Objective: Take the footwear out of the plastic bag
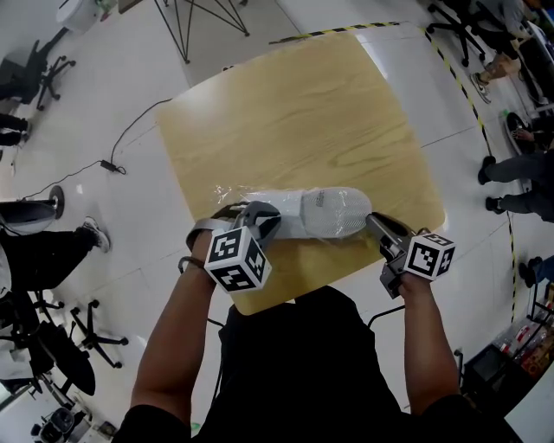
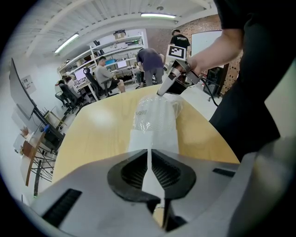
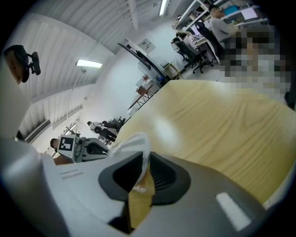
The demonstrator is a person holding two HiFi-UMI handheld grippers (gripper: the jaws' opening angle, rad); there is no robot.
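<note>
White flat footwear (image 1: 305, 214) lies in a clear plastic bag (image 1: 344, 210) near the front edge of the wooden table (image 1: 303, 112). My left gripper (image 1: 260, 218) is at its left end, shut on a thin white edge of the footwear (image 2: 152, 139). The crinkled bag (image 2: 156, 109) with a label covers the far part. My right gripper (image 1: 374, 223) is at the bag's right end. Its jaws (image 3: 145, 159) are shut on the bag's clear edge (image 3: 138, 143). Each gripper shows in the other's view: the right gripper (image 2: 173, 76), the left gripper (image 3: 85, 147).
The table's front edge (image 1: 286, 298) is just behind both grippers. Office chairs (image 1: 35, 73), a floor cable (image 1: 112, 164) and a tripod (image 1: 195, 22) stand around the table. People stand at the right (image 1: 519, 182) and work at desks (image 2: 104, 74).
</note>
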